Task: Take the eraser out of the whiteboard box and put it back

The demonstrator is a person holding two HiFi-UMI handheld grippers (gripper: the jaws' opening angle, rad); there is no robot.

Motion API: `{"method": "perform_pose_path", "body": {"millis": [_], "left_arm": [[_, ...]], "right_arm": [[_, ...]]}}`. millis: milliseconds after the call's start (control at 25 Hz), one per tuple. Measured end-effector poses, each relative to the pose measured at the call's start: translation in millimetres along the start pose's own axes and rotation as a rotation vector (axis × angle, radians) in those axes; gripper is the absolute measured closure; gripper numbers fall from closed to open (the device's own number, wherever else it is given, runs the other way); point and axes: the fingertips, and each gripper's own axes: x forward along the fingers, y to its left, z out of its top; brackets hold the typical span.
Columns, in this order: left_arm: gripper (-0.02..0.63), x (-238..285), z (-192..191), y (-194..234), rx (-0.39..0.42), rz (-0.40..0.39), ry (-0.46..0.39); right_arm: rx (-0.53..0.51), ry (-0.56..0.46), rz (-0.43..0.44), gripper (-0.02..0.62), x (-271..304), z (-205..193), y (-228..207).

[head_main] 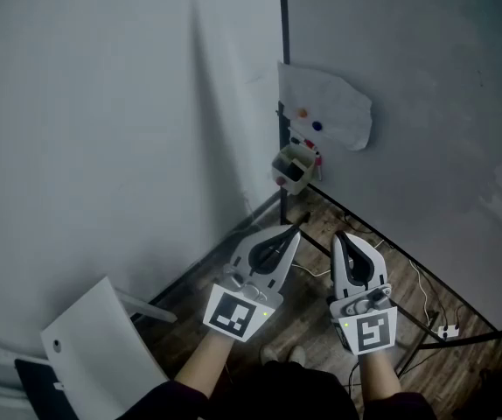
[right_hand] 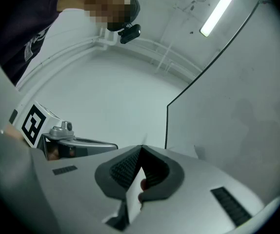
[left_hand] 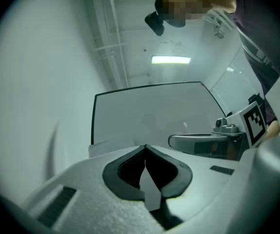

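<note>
A small open box (head_main: 292, 170) hangs on the whiteboard's (head_main: 426, 103) left edge, with red-capped things at its back. I cannot pick out the eraser in it. My left gripper (head_main: 296, 228) and right gripper (head_main: 339, 234) are held side by side below the box, apart from it, both pointing up towards it. In the left gripper view the left gripper (left_hand: 145, 146) is shut with nothing between its pads, and the right gripper's body (left_hand: 203, 143) lies beside it. In the right gripper view the right gripper (right_hand: 141, 147) is shut and empty too.
A white sheet (head_main: 328, 112) with coloured magnets hangs on the whiteboard above the box. A grey wall (head_main: 102, 129) is at left. Below are a wooden floor (head_main: 321, 226), black stand bars, cables with a plug (head_main: 448, 331), and a white panel (head_main: 102, 344) at lower left.
</note>
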Motion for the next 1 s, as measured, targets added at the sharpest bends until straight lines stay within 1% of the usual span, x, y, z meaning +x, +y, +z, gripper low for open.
{"method": "perform_pose_path", "body": {"millis": [200, 400, 640, 1000], "left_arm": [[0.601, -1, -1, 3, -0.005, 0.001, -0.002], [0.600, -5, -1, 8, 0.008, -0.006, -0.008], [0.601, -12, -8, 15, -0.039, -0.008, 0.001], [0.601, -7, -23, 28, -0.053, -0.010, 0.013]], "right_arm": [[0.026, -0.008, 0.018, 0.592, 2, 0, 4], [0.021, 0.001, -0.001, 0.592, 5, 0, 8], [0.010, 0.030, -0.021, 0.592, 6, -6, 13], [0.005, 0.046, -0.025, 0.592, 19, -18, 10]]}}
